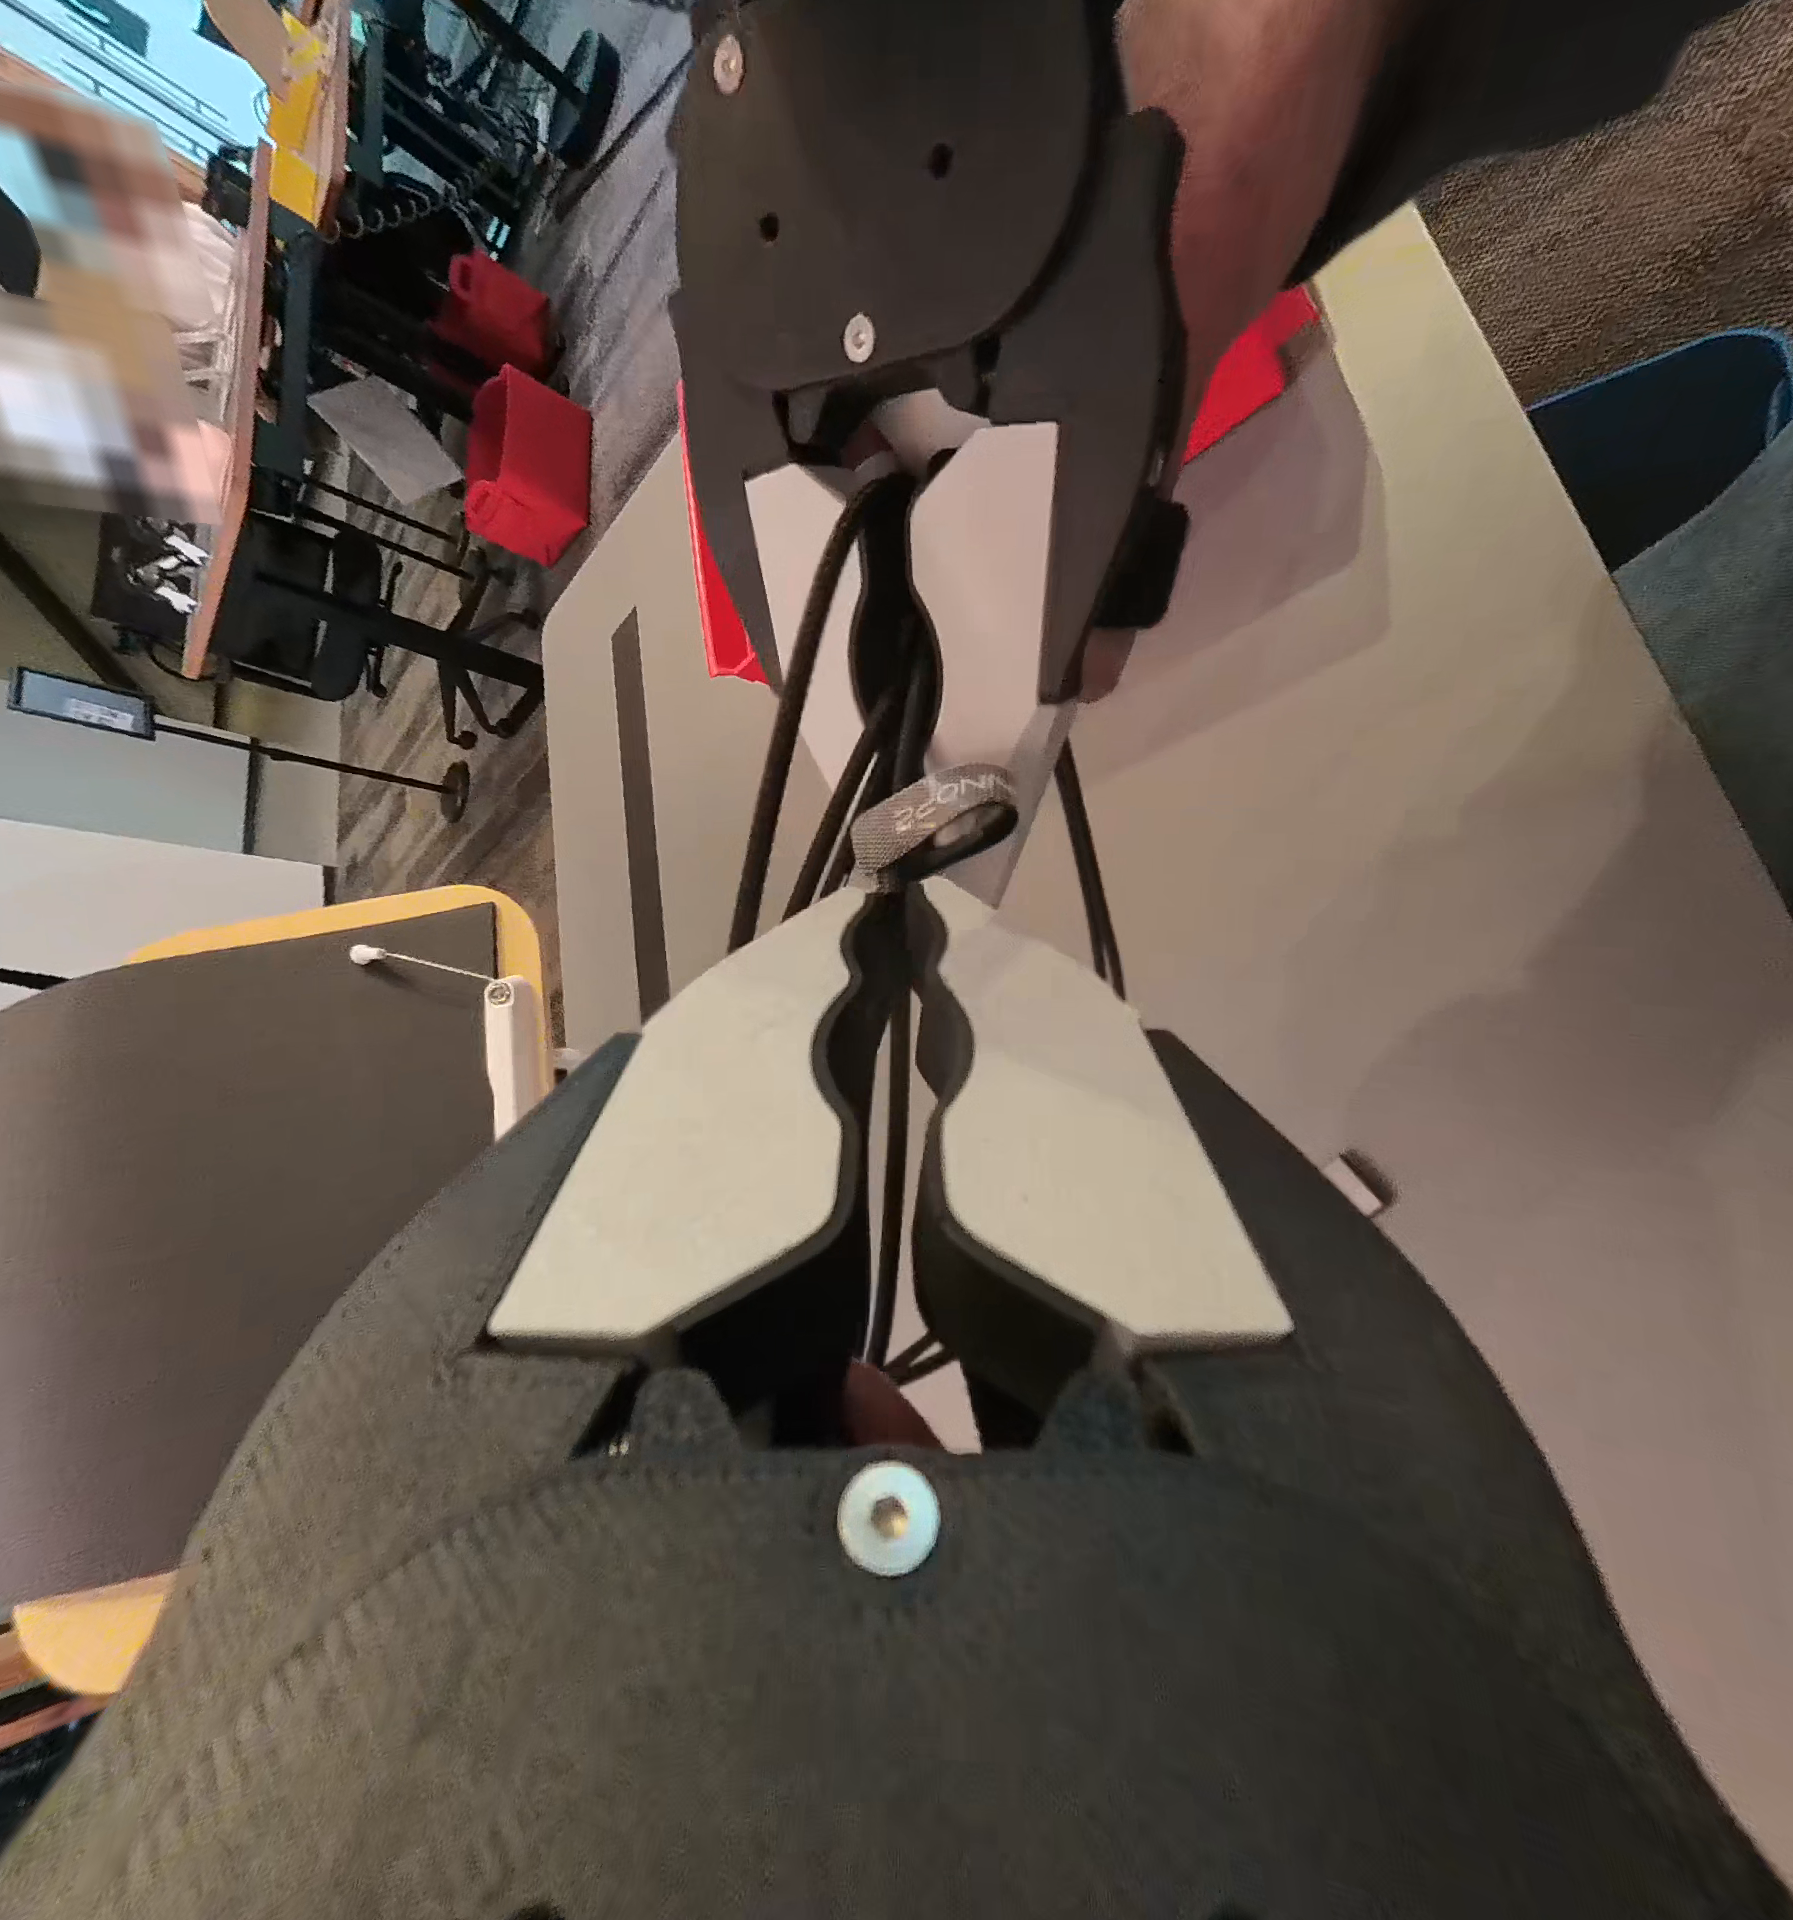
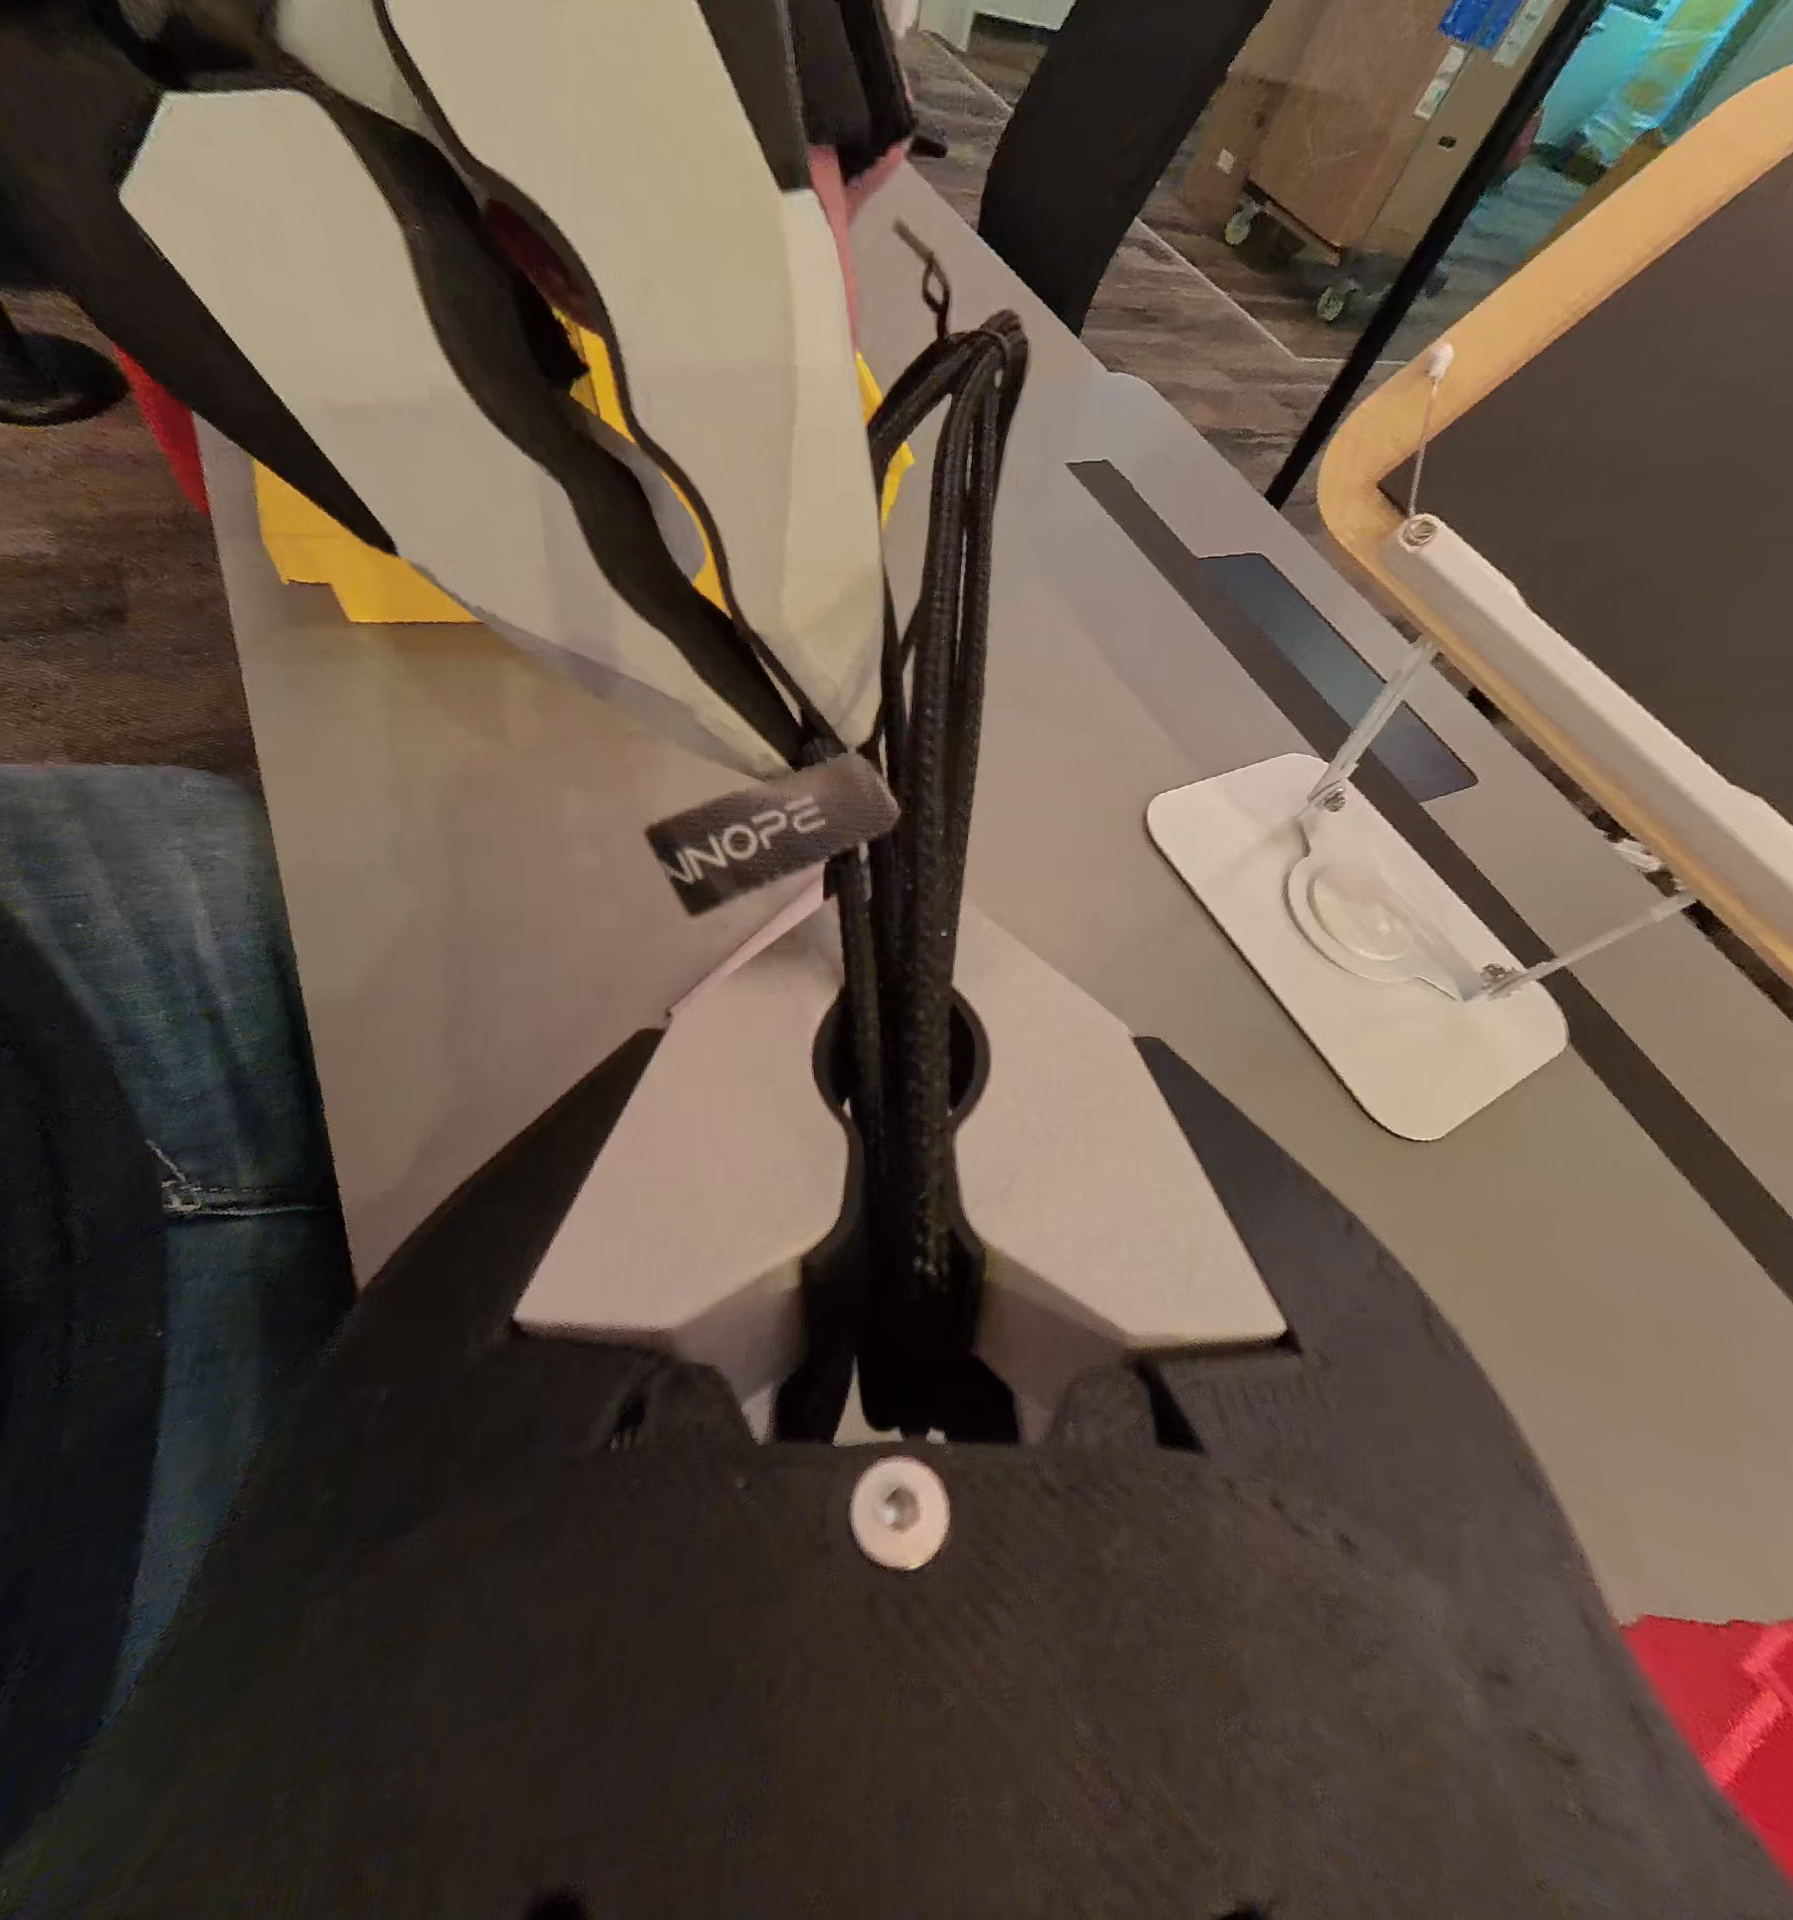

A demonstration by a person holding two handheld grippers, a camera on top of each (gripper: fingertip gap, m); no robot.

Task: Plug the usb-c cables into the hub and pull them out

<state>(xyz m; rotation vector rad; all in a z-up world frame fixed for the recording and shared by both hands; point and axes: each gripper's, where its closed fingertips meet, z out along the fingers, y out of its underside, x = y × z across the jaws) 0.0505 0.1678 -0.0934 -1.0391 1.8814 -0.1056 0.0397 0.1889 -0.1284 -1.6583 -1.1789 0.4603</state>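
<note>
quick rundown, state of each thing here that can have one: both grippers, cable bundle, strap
left gripper: shut on the strap end.
right gripper: shut on the cable bundle.
cable bundle: coiled, held up off the table, no plug end visible.
strap: its tab sticks out loose, pinched at the left gripper's tips.

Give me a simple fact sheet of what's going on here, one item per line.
Right gripper: shut on a bundle of black braided cables
Left gripper: shut at the cable strap, which bears writing
Setting: grey table
Also there: white stand on the table, red bin on the floor
Hub: not visible
Progress: cables bundled, none plugged in yet
</note>
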